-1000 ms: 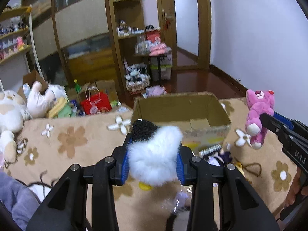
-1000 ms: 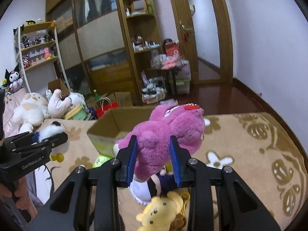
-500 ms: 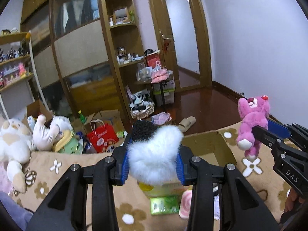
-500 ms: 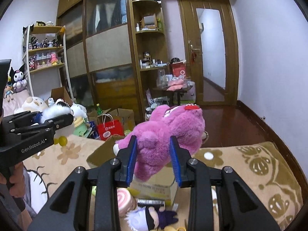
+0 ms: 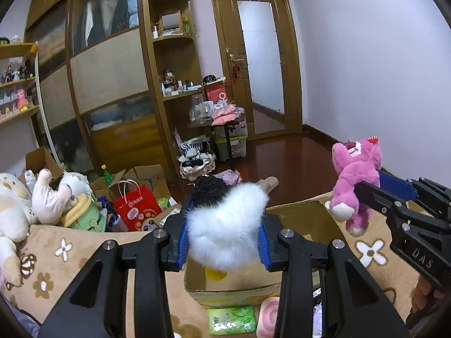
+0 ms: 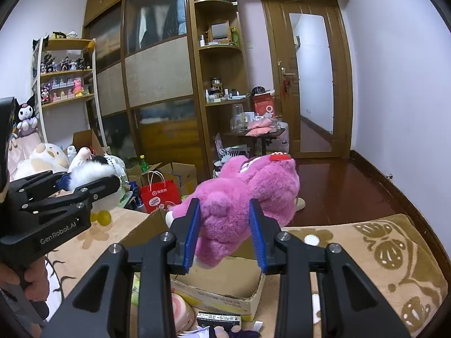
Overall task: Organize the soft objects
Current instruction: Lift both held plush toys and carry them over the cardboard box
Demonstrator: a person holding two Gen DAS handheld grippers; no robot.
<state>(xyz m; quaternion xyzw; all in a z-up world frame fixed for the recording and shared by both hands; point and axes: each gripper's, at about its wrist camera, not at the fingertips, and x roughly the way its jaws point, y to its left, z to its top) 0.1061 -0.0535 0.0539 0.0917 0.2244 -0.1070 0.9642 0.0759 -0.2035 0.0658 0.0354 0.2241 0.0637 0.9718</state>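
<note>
My left gripper [image 5: 224, 239] is shut on a white fluffy plush toy [image 5: 225, 225] with a black top and yellow feet, held above the open cardboard box [image 5: 318, 214]. It also shows in the right wrist view [image 6: 90, 173]. My right gripper [image 6: 225, 233] is shut on a pink plush bear [image 6: 248, 197], held above the box [image 6: 239, 278]. The bear also shows at the right of the left wrist view [image 5: 355, 180].
The box stands on a beige flowered blanket [image 5: 56, 250]. A green packet [image 5: 232, 319] and a pink swirl toy [image 5: 267, 317] lie in front of it. Large plush toys [image 5: 17, 205] sit at the left. A red bag [image 5: 136, 207] and cartons stand on the floor beyond.
Both grippers have risen with their toys. The views now look higher into the room, and the box sits lower in both frames.
</note>
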